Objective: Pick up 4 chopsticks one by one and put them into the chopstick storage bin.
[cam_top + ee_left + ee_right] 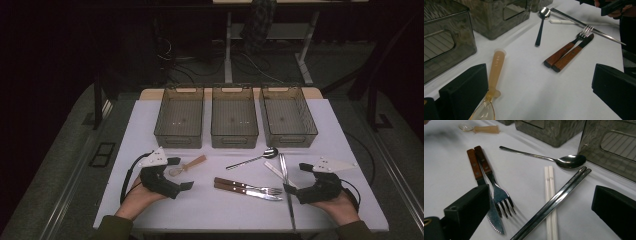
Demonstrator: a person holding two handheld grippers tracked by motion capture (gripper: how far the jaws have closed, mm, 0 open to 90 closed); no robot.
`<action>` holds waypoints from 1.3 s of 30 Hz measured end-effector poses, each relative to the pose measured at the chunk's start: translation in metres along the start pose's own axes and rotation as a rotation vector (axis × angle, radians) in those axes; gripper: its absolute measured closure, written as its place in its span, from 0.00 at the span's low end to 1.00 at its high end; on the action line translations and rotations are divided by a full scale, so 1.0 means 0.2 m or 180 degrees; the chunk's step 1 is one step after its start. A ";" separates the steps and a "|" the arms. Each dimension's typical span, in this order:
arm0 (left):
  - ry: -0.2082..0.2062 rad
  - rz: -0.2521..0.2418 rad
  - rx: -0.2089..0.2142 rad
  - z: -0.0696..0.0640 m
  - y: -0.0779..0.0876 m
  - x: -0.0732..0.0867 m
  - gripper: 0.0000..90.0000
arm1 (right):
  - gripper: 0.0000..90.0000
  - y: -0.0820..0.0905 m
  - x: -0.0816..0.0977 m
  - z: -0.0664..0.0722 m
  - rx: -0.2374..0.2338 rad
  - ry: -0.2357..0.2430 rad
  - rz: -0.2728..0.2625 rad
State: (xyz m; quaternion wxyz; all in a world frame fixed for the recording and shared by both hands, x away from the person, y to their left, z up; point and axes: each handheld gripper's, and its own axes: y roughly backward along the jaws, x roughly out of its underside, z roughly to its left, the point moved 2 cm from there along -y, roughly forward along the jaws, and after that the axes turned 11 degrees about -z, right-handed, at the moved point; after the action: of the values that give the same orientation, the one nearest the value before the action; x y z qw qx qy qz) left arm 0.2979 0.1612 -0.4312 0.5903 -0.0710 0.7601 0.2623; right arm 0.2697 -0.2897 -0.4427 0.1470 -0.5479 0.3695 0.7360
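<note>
On the white counter [165, 210]: cutlery lies loose before three empty grey bins [234, 120], a claw at either end of the row.
Left claw [179, 174]: jaws spread wide, gripping nothing; the amber plastic spoon [494, 75] lies just beside its left jaw.
Right claw [297, 178]: jaws wide apart and empty, with the steel chopsticks [554, 202] and white chopsticks [550, 195] lying between them.
Amber spoon: likely light, stiff and a little slick; the thick flat handle looks the best hold, the thin clear bowl the weakest.
Steel chopsticks: probably slender, smooth and apt to roll or slip apart; best pinched across both near mid-length.
Fork [499, 192] and knife [490, 212]: side by side mid-counter; the wooden handles should give a firmer hold than the metal ends.
Metal spoon [549, 158]: nearest the bins, its thin handle likely slippery.
</note>
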 end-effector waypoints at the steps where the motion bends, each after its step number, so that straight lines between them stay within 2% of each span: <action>1: 0.0002 -0.0001 -0.0007 0.00 0.00 0.00 0.00 | 0.02 0.00 0.00 0.00 0.0023 -0.0016 0.0024; 6: -0.0001 0.0012 0.0001 -0.01 -0.01 0.00 0.00 | 0.02 0.00 0.00 -0.01 0.0074 -0.0020 0.0045; 10: -0.0002 0.0011 -0.0017 0.00 -0.01 0.01 0.00 | 0.02 0.00 0.00 -0.01 0.0119 -0.0091 0.0101; 13: 0.0002 0.0006 -0.0029 -0.01 0.00 0.01 0.00 | 0.02 0.00 -0.02 -0.01 0.0202 -0.0094 0.0119; 15: -0.0007 -0.0001 -0.0030 -0.02 0.01 0.01 0.00 | 0.02 0.01 -0.03 -0.01 0.0208 -0.0088 0.0125; 17: -0.0018 -0.0003 -0.0024 -0.02 0.01 0.01 0.00 | 0.06 0.01 -0.07 0.00 0.0252 -0.0114 0.0081; 22: -0.0007 -0.0008 -0.0029 -0.01 0.00 0.01 0.00 | 0.06 0.00 -0.10 -0.02 0.0276 -0.0147 -0.0026; 26: -0.0014 -0.0001 -0.0016 -0.02 0.00 0.01 0.00 | 0.06 -0.01 -0.10 -0.04 0.0318 -0.0177 -0.0039; 37: -0.0021 0.0007 -0.0032 -0.02 0.00 0.01 0.00 | 0.07 -0.09 -0.13 -0.06 0.0413 -0.0222 0.0060; 38: -0.0021 0.0008 -0.0031 -0.02 0.00 0.01 0.00 | 0.08 -0.10 -0.13 -0.07 0.0424 -0.0236 0.0083; 39: -0.0020 0.0007 -0.0030 -0.02 0.00 0.01 0.00 | 0.17 -0.11 -0.13 -0.08 0.0456 -0.0221 0.0104</action>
State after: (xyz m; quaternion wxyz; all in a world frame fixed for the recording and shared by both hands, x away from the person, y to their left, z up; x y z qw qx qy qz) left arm 0.2934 0.1601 -0.4331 0.5920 -0.0721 0.7571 0.2668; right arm 0.3030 -0.2808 -0.4292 0.1865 -0.5040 0.4248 0.7285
